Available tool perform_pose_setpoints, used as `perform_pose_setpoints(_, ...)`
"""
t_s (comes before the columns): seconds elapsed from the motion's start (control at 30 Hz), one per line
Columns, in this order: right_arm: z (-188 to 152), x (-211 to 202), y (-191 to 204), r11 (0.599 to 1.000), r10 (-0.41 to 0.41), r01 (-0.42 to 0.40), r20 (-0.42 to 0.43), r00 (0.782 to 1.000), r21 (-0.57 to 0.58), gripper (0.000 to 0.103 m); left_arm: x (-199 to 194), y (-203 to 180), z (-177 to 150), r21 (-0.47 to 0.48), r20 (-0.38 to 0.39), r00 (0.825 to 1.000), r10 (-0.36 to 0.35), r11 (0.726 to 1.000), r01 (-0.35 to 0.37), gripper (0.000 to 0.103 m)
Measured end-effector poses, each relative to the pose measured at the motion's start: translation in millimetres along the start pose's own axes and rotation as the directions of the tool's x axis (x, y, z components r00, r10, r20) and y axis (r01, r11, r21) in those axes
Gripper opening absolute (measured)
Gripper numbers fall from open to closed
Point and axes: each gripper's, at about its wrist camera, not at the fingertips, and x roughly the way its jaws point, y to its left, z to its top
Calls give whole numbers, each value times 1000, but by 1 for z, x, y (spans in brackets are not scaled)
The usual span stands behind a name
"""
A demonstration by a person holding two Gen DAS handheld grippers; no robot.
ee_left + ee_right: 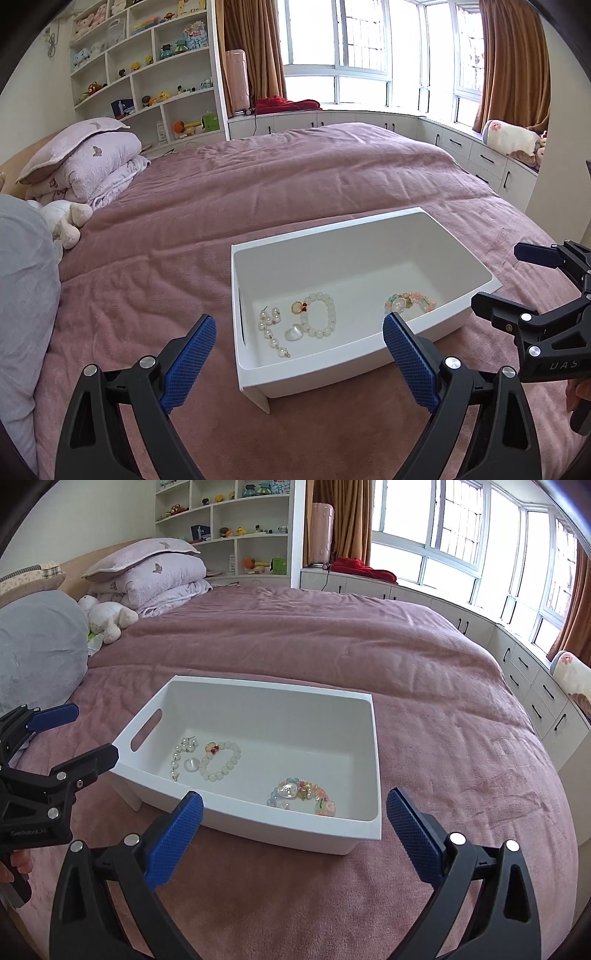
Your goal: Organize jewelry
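A white plastic bin (258, 373) (240, 823) sits on the pink bedspread. Inside lie a pearl strand (271, 332) (181, 755), a pale beaded bracelet (320, 320) (221, 762) and a colourful bead bracelet (410, 303) (306, 797). My left gripper (299, 350) (92, 734) hovers open over the bin's near left corner, nothing between its blue pads. My right gripper (295, 834) (506, 277) is open wide at the bin's near right side, also holding nothing.
Folded lilac bedding (92, 162) (155, 572) and a plush toy (66, 221) (107, 616) lie at the bed's head. A grey cushion (22, 288) (37, 653) is at the left. White shelves (147, 74), window-seat cabinets (535, 686) and brown curtains line the walls.
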Motion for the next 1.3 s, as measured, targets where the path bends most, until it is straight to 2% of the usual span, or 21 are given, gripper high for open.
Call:
perform_pose_setpoints(0.7,-6,-5,-8,999,14,-15,23,1000,29,98,-6,-15,9,35,36,999,-7,999,6,93)
perform_pose_setpoints(0.93,-6,-4,-8,999,13,-15,31,999,45,98,-8,-14,10,12,47,999,-18,1000,18,93)
perform_pose_setpoints(1.07,-5,-5,-8,999,8,-10,41,999,46,98,-11,-10,10,-19,57,997,-51,998,52,93)
perform_pose_setpoints(1.3,-3,-8,-10,999,5,-7,50,999,46,98,-12,-11,11,-28,67,997,-35,999,36,93)
